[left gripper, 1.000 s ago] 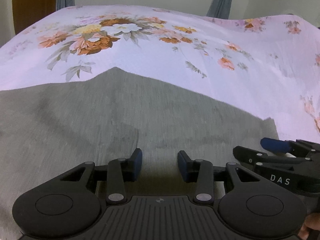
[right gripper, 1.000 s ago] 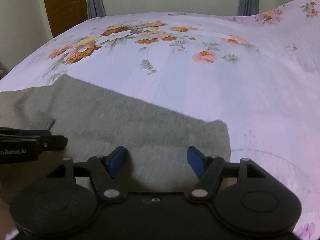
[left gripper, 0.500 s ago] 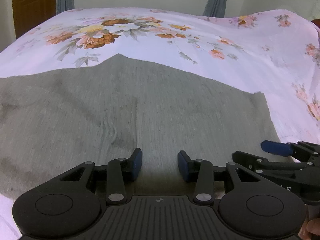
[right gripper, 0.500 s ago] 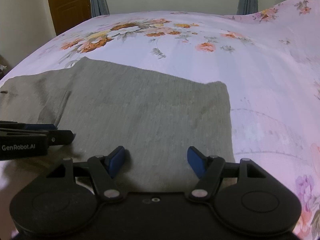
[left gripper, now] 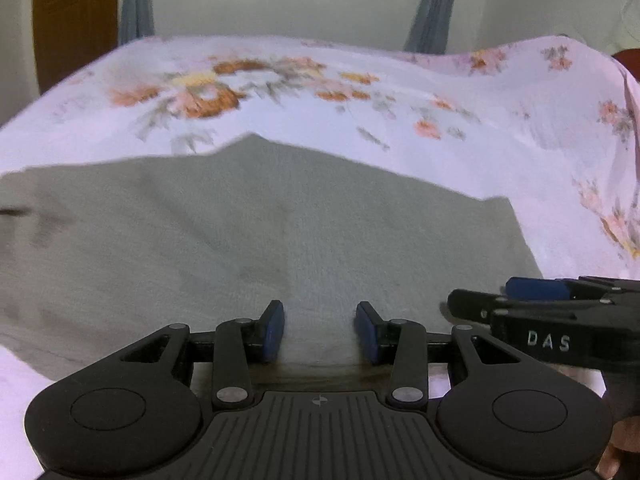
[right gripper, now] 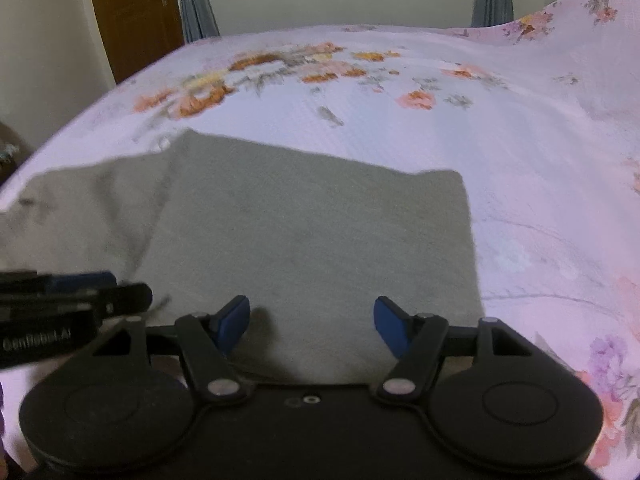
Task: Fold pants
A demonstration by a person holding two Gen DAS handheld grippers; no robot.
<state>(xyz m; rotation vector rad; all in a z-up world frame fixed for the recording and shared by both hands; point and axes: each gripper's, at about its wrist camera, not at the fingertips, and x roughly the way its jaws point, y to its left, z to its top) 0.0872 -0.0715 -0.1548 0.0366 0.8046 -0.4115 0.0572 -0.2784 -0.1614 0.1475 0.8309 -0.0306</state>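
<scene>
Floral bedding (left gripper: 460, 80) fills the upper half of both wrist views, with a brown door (right gripper: 132, 12) at upper left and grey curtains (left gripper: 434, 16) along the back wall. I have the grey pants (left gripper: 280, 220) spread flat across the lower middle of each frame, their long axis running left to right. My left gripper (left gripper: 319, 328) sits at the garment's near edge, jaws apart with cloth showing in the gap, nothing pinched. My right gripper (right gripper: 312, 322) is likewise spread wide over the near hem, close to the cloth's right end (right gripper: 464, 208). Whether either touches the fabric, I cannot tell. Both lie directly in front of the pants, side by side; the right is nearer the squared end, so I judge that any lengthwise fold starts there.
</scene>
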